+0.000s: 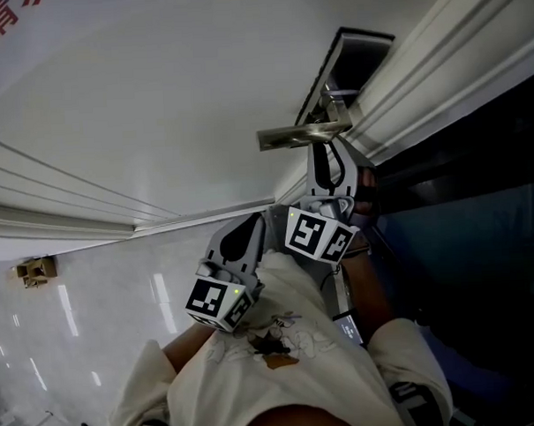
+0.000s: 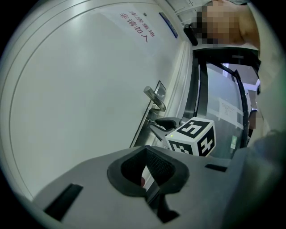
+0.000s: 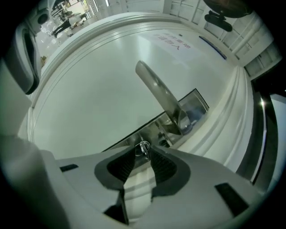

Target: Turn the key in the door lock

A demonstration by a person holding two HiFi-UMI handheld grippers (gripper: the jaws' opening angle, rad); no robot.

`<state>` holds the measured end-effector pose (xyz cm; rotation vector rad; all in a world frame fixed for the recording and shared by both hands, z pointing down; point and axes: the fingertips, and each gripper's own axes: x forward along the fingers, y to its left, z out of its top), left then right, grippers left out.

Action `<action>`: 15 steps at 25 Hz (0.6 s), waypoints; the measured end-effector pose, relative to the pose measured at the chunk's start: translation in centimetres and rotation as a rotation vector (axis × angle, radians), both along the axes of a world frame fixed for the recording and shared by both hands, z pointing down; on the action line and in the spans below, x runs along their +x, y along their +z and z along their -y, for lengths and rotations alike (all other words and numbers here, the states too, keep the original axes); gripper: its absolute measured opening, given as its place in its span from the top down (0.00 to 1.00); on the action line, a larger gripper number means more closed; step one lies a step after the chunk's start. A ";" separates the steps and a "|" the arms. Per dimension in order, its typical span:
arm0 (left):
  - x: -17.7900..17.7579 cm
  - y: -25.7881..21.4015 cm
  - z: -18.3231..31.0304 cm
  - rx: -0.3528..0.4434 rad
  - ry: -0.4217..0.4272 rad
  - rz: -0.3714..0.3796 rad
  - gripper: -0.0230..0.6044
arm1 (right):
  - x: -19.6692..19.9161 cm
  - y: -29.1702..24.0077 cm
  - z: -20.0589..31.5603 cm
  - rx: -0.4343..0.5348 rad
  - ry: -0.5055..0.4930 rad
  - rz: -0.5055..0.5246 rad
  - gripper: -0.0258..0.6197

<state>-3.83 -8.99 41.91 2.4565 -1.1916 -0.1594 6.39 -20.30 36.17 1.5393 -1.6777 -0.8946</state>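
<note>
A silver lever handle (image 1: 301, 136) (image 3: 161, 96) sticks out from a metal lock plate (image 3: 196, 105) on the white door (image 1: 156, 107). Just under the handle a small key with a ring (image 3: 143, 147) sits in the lock. My right gripper (image 1: 326, 150) (image 3: 143, 153) points straight at it, open, and the key lies in the gap between the fingertips without being pressed. In the left gripper view the key (image 2: 150, 121) shows ahead of the right gripper's fingers (image 2: 169, 123). My left gripper (image 1: 252, 222) (image 2: 145, 149) hangs back, lower left of the right one, shut and empty.
The white door frame mouldings (image 1: 446, 59) run along the right of the lock, with a dark opening (image 1: 479, 207) beyond. Glossy floor tiles (image 1: 94, 303) lie below the door, where a small brown object (image 1: 35, 270) sits. The person's sleeves (image 1: 282, 357) fill the bottom of the head view.
</note>
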 end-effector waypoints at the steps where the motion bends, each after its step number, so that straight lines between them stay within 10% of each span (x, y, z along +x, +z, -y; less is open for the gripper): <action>1: -0.1 0.0 0.1 -0.012 -0.007 -0.004 0.96 | 0.0 -0.1 0.1 0.002 0.009 -0.007 0.80; 15: -0.6 0.1 0.2 -0.006 -0.019 -0.018 0.96 | 0.0 -0.7 0.1 -0.007 0.009 0.163 0.94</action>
